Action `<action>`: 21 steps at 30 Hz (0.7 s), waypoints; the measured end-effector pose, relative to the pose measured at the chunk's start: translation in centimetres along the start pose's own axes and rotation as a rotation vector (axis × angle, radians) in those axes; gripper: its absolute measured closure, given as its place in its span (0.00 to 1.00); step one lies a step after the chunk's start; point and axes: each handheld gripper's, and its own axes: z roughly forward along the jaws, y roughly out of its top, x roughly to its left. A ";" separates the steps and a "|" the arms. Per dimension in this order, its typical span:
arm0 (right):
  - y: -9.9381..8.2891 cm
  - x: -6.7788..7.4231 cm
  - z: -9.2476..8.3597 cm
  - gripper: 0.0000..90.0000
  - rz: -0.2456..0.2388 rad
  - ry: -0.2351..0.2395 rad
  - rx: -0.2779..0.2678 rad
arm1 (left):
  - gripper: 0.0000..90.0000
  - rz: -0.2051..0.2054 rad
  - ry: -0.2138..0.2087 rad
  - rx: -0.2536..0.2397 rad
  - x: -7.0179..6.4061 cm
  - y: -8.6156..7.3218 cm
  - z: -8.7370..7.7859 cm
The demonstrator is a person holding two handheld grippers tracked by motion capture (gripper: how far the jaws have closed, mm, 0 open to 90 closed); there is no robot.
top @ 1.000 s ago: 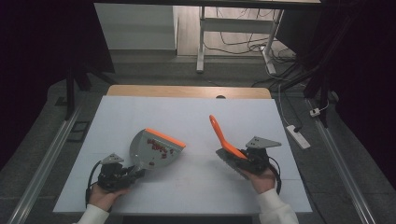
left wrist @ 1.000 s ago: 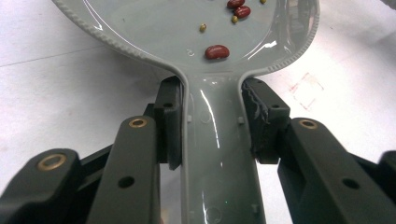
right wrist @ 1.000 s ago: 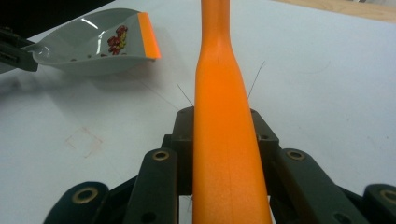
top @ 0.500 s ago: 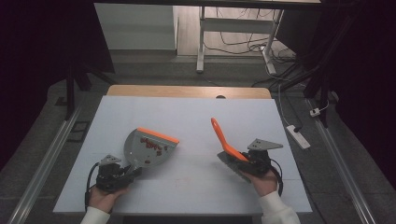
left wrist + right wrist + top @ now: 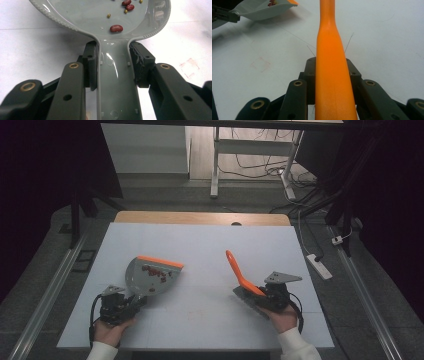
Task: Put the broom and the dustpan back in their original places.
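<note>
My left gripper is shut on the handle of a grey dustpan, at the table's near left. The pan has an orange front lip and is held a little above the white table. Inside it lie red beans and a few small yellow ones. At the near right, my right gripper is shut on a brush with an orange handle. That handle slants up and away to the left. The dustpan also appears at the right gripper view's top left.
A faint reddish square mark lies on the table between the two hands. A wooden strip edges the table's far side. On the floor to the right lie a power strip and cables; metal desk legs stand behind.
The dustpan's front has swung a little to the left and away from me. The brush and the right hand have barely shifted.
</note>
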 end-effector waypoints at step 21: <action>-1.0 -0.4 0.3 0.78 0.021 -0.011 0.047 | 0.68 -0.081 0.066 0.007 0.3 0.1 0.8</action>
